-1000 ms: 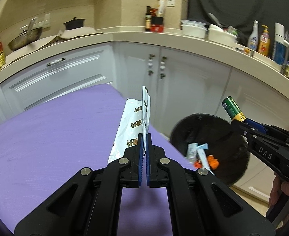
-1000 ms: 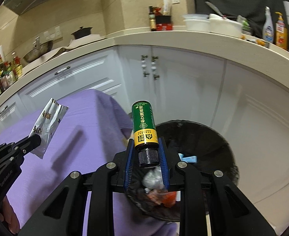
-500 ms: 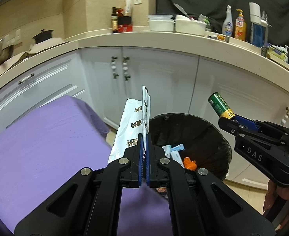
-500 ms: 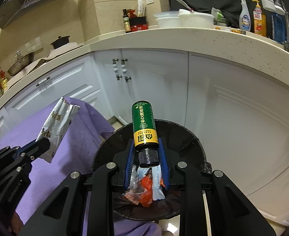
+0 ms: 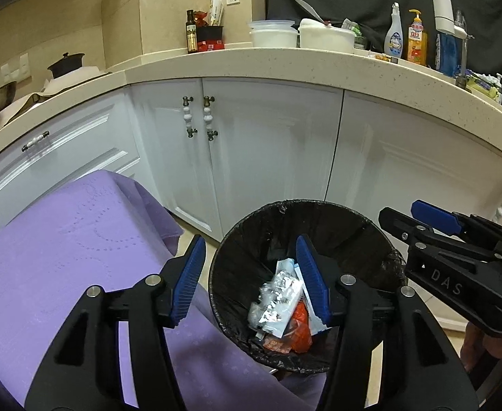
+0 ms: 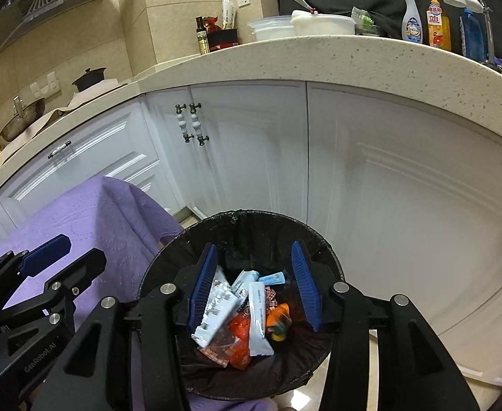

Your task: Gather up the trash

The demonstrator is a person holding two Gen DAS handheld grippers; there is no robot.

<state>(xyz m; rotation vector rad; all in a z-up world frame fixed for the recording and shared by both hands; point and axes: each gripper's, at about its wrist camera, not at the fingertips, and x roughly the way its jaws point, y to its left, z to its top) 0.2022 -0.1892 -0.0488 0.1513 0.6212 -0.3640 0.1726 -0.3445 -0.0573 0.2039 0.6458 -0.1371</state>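
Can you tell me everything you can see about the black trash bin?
The round black trash bin stands upright on the pale floor, in front of the white cabinet doors. A crinkly black plastic liner folds over its rim. Its mouth is open. Inside lies a heap of trash: a silvery foil wrapper, white and blue packets and orange-red scraps. The draped purple cloth hangs beside its left side, apparently touching. The open left gripper and right gripper hover above it.
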